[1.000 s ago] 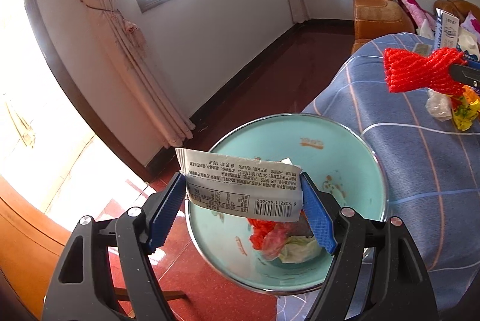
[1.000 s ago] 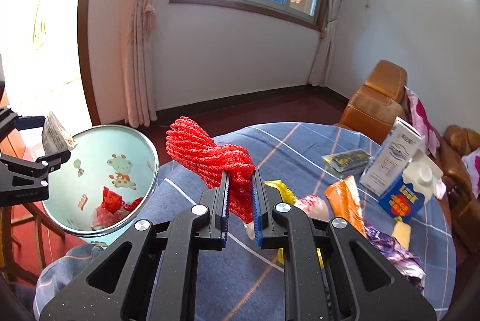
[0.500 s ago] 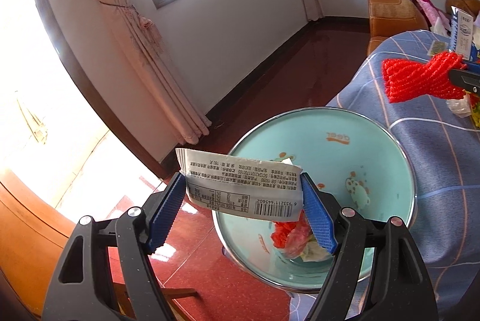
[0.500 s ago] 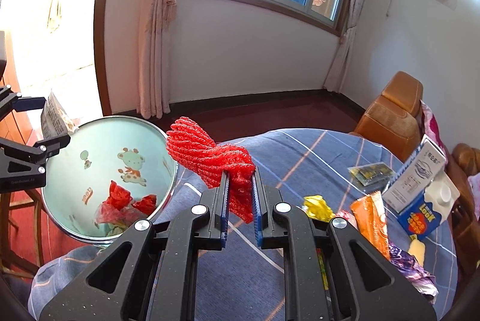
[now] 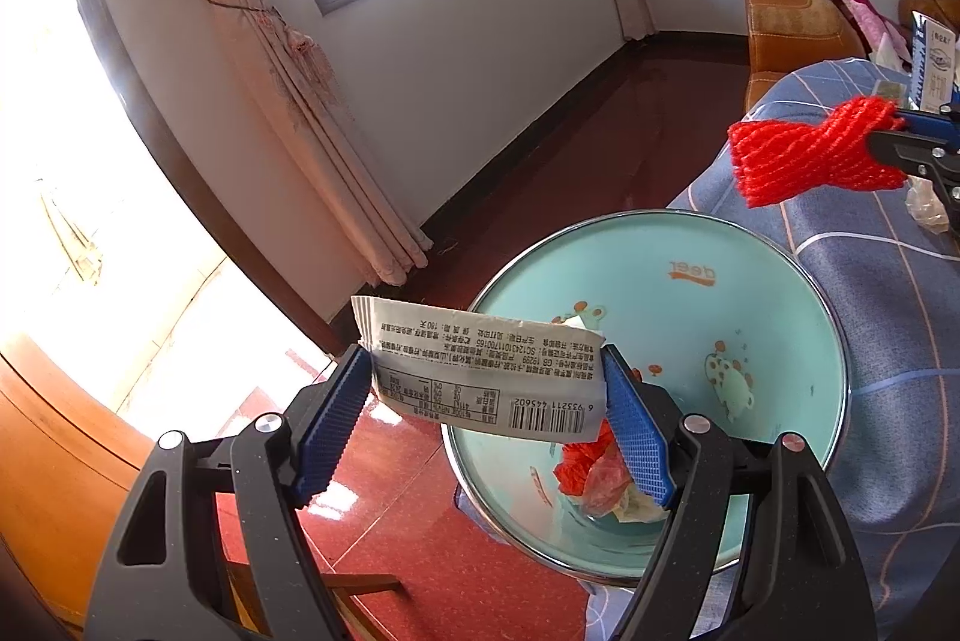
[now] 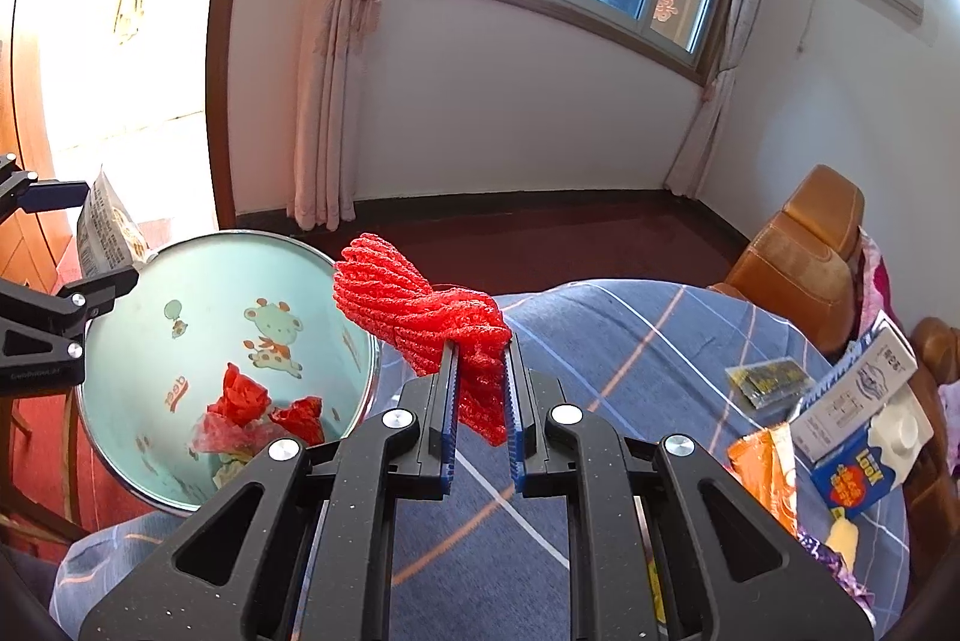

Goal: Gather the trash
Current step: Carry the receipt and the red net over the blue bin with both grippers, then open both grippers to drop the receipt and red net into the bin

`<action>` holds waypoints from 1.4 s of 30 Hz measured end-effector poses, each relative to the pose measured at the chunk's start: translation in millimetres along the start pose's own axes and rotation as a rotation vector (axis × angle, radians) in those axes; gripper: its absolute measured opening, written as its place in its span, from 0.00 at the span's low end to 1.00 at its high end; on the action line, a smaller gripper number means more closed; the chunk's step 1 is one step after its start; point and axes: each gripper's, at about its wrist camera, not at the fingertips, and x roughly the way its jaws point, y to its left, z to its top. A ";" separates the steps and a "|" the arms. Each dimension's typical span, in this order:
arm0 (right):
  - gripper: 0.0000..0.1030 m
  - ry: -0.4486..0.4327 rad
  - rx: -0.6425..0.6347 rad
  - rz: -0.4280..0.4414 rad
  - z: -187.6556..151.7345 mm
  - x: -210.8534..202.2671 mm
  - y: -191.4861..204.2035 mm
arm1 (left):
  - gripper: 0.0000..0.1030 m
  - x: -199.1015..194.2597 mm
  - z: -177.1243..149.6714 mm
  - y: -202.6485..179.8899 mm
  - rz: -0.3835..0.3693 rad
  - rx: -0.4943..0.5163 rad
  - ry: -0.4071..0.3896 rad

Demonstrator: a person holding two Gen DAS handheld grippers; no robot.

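My left gripper (image 5: 483,380) is shut on a white printed wrapper (image 5: 480,371) with a barcode, held over the near rim of a teal trash bin (image 5: 690,293) with cartoon animals inside. Red and pale scraps lie at the bin's bottom (image 5: 591,473). My right gripper (image 6: 483,371) is shut on a red foam net (image 6: 414,305), held above the blue checked tablecloth (image 6: 630,341) just right of the bin (image 6: 198,317). The net also shows in the left wrist view (image 5: 804,155). The left gripper with the wrapper (image 6: 105,227) shows at the bin's far left.
More trash lies on the table at right: a milk carton (image 6: 864,425), an orange wrapper (image 6: 765,467), a dark packet (image 6: 765,380), purple foil (image 6: 834,563). A brown leather sofa (image 6: 804,251) stands behind the table. Red floor and curtains surround the bin.
The left gripper with the wrapper has drawn back left of the bin's centre. The right gripper has carried the red net closer to the bin's rim.
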 end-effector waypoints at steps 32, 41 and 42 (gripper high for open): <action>0.51 -0.009 -0.041 0.116 12.0 4.2 30.4 | 0.91 7.7 0.2 12.6 0.021 -0.041 0.003; 0.66 -0.012 -0.032 0.094 7.1 0.8 26.9 | 0.93 10.4 -1.5 13.7 0.018 -0.047 0.008; 0.66 -0.011 -0.033 0.088 6.6 1.1 26.5 | 0.93 10.7 -1.8 12.8 0.018 -0.045 0.009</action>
